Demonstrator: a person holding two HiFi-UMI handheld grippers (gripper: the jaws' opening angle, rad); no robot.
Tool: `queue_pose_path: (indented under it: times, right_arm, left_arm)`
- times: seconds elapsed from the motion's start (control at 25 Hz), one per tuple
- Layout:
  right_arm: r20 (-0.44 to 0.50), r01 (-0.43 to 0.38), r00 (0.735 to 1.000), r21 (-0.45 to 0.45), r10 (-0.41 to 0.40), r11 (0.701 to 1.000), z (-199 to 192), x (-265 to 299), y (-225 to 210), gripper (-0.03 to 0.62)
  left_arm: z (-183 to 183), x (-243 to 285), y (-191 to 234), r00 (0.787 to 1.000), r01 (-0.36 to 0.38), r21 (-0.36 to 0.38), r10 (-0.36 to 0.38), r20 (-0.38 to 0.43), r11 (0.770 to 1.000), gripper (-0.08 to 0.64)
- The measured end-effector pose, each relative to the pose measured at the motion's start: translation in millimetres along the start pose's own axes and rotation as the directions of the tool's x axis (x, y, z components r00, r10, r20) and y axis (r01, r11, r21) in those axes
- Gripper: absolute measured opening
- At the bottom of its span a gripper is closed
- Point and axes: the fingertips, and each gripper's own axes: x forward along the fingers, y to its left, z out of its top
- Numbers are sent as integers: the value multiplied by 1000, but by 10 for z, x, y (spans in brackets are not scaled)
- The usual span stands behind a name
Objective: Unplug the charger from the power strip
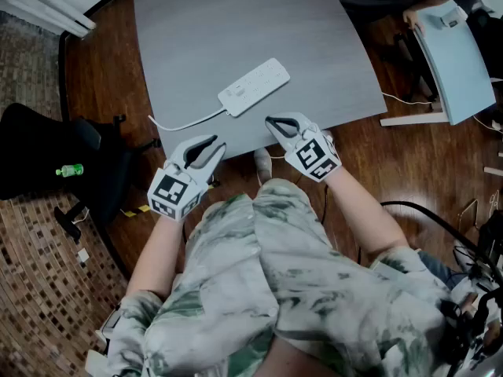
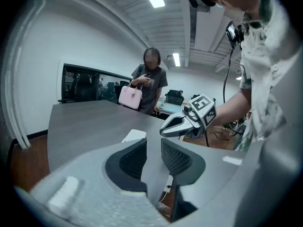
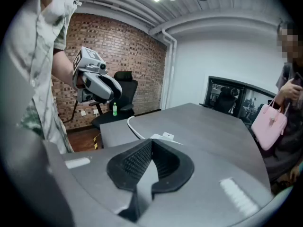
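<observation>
A white power strip [image 1: 253,87] lies on the grey table [image 1: 236,22], and its white cable [image 1: 185,124] runs off to the left. In the right gripper view a small white block [image 3: 167,135], possibly the charger, sits on the strip [image 3: 158,138]. Both grippers hover at the table's near edge, short of the strip. My left gripper [image 1: 218,142] holds its jaws a narrow gap apart around nothing [image 2: 153,143]. My right gripper [image 1: 269,121] has its pads meeting at the tips, empty [image 3: 151,142].
A black office chair [image 1: 47,155] with a green bottle [image 1: 71,170] stands left of the table. A pale blue chair [image 1: 456,53] is at the right. Across the table stands a person [image 2: 150,86] with a pink bag [image 2: 130,96].
</observation>
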Motion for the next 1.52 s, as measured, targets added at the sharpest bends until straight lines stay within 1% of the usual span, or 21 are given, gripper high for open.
queue_pose_path:
  times: [0.12, 0.2, 0.24, 0.36, 0.48, 0.64, 0.76, 0.8, 0.84, 0.96, 1.12, 1.28, 1.4, 1.52]
  right_arm:
    - [9, 38, 999, -70, -38, 997, 124, 457, -839, 6]
    - [3, 44, 999, -108, -44, 993, 130, 726, -1202, 6]
    - [-8, 29, 1000, -112, -30, 993, 97, 851, -1283, 6]
    - [-55, -27, 998, -96, 22, 995, -42, 1107, -1312, 6]
    - [-74, -56, 996, -114, 47, 992, -103, 1225, -1374, 6]
    - [-102, -61, 994, -174, 44, 983, -169, 1264, -1363, 6]
    - [-108, -64, 993, -178, 45, 982, -144, 1280, -1350, 5]
    - [-112, -69, 992, -170, 50, 983, -138, 1286, -1347, 5]
    - [-118, -74, 991, -162, 55, 984, -139, 1287, -1343, 5]
    - [-133, -82, 989, -139, 64, 987, -138, 1289, -1327, 5]
    - [-134, -71, 989, -65, 62, 995, -122, 1296, -1318, 6]
    - [-139, -54, 989, -81, 42, 995, -146, 1289, -1294, 6]
    - [-132, -41, 991, -89, 29, 995, -149, 1297, -1312, 5]
    - [-139, -45, 990, -76, 34, 996, -168, 1285, -1311, 5]
  left_arm:
    - [452, 715, 502, 999, -16, 126, 10, 51, 992, 123]
    - [560, 1121, 764, 999, -27, 164, 22, 33, 986, 126]
    - [555, 1280, 874, 999, -36, 169, 35, 10, 985, 130]
    - [410, 1614, 1118, 994, -61, 192, 78, -79, 979, 137]
    - [297, 1876, 1282, 984, -60, 221, 96, -153, 973, 140]
    - [146, 2082, 1330, 967, -15, 254, 78, -241, 967, 147]
    - [43, 2153, 1331, 954, 24, 294, 66, -292, 956, 141]
    - [26, 2160, 1333, 952, 29, 300, 65, -299, 953, 111]
    - [18, 2162, 1332, 952, 30, 298, 64, -300, 954, 106]
    - [2, 2147, 1326, 953, 29, 287, 60, -297, 957, 103]
    - [-13, 2121, 1323, 952, 30, 294, 63, -301, 955, 101]
    - [-15, 2115, 1301, 948, 33, 295, 63, -312, 955, 98]
    - [30, 2125, 1327, 951, 36, 291, 57, -305, 956, 98]
    - [35, 2126, 1329, 955, 41, 232, 30, -294, 972, 97]
